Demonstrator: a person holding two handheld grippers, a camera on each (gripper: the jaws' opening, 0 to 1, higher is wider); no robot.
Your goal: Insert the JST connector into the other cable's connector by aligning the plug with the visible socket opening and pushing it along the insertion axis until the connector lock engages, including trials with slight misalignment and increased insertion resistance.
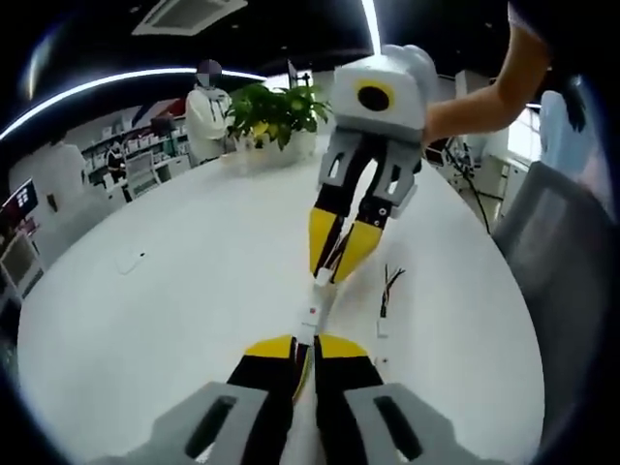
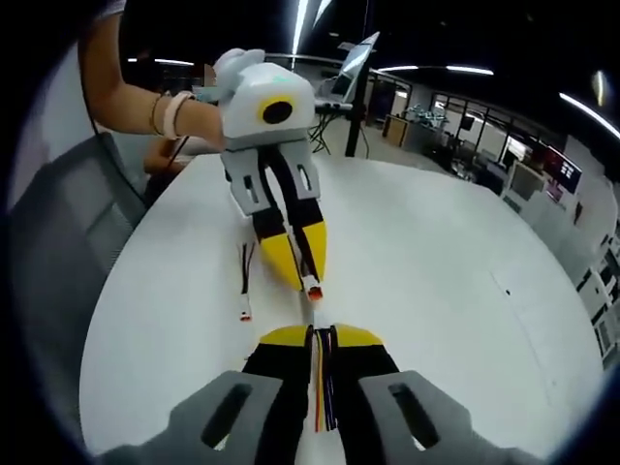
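**Two grippers, nose to nose, with the connectors meeting between them**

Two cables are held end to end over the white table [image 1: 145, 320], each pinched near its tip, which looks meant to line both housings up on one insertion axis.

Left gripper view: the left gripper [image 1: 305, 354] rises from the bottom with its yellow tips drawn nearly together on a cable. The white plug [image 1: 312, 315] sticks out ahead of the tips, pointing at the right gripper [image 1: 341, 254], which comes in from above with a person's bare forearm behind it. Its tips are also pressed close, and thin wires trail out beneath them. The two housings appear to touch or nearly touch; whether the lock has caught I cannot tell. A spare cable [image 1: 387, 295] lies on the table just beside the pair, not gripped. A potted plant [image 1: 276, 111] stands at the far edge.

Right gripper view: the right gripper [image 2: 320, 339] clamps a bundle of red, yellow and dark wires [image 2: 323, 387] running back between its jaws. The socket [image 2: 312, 287] end shows at the tip of the left gripper [image 2: 300, 266], which is closed on it. A small gap seems to remain, so the push is likely unfinished.
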